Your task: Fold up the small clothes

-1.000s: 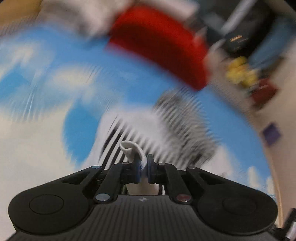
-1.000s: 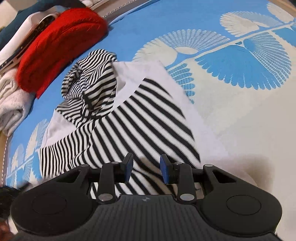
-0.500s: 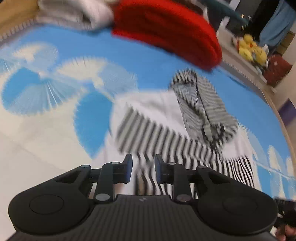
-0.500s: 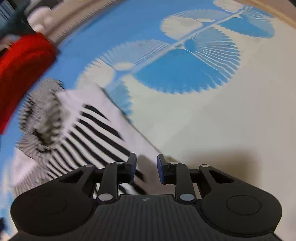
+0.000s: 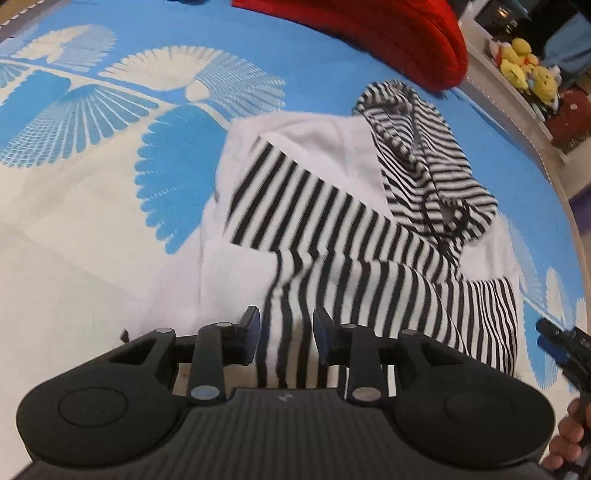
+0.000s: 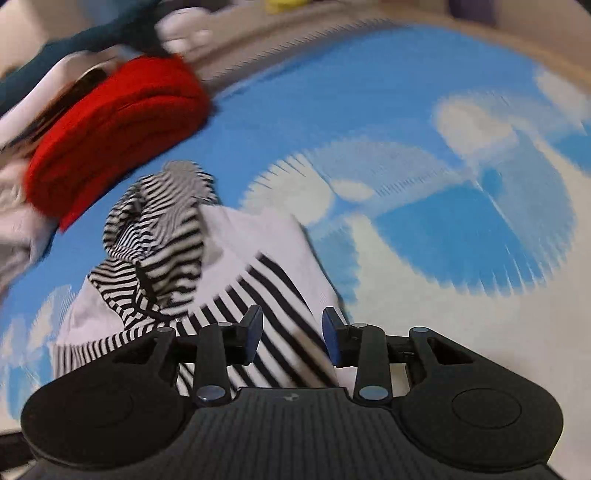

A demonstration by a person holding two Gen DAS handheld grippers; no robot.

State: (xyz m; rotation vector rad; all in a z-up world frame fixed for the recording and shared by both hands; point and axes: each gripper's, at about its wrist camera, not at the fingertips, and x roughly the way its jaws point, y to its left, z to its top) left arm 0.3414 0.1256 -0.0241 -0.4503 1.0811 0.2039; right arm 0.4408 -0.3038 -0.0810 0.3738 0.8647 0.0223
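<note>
A small black-and-white striped hooded garment [image 5: 332, 221] with white panels lies partly folded on a blue and cream patterned cloth [image 5: 92, 184]. Its striped hood points toward a folded red garment. My left gripper [image 5: 286, 332] is open and empty, hovering just over the garment's near striped edge. My right gripper [image 6: 291, 332] is open and empty above the striped part of the same garment [image 6: 221, 273], seen from the other side. The right gripper's tip also shows at the right edge of the left wrist view [image 5: 554, 339].
A folded red garment [image 5: 388, 33] lies beyond the hood; it also shows in the right wrist view [image 6: 110, 136] beside white and dark clothes [image 6: 22, 206]. Yellow soft toys [image 5: 528, 70] sit on a ledge past the cloth's edge.
My left gripper let go of a white fabric edge and opened, then drew back over the garment. My right gripper swung right, then back toward the garment, staying open.
</note>
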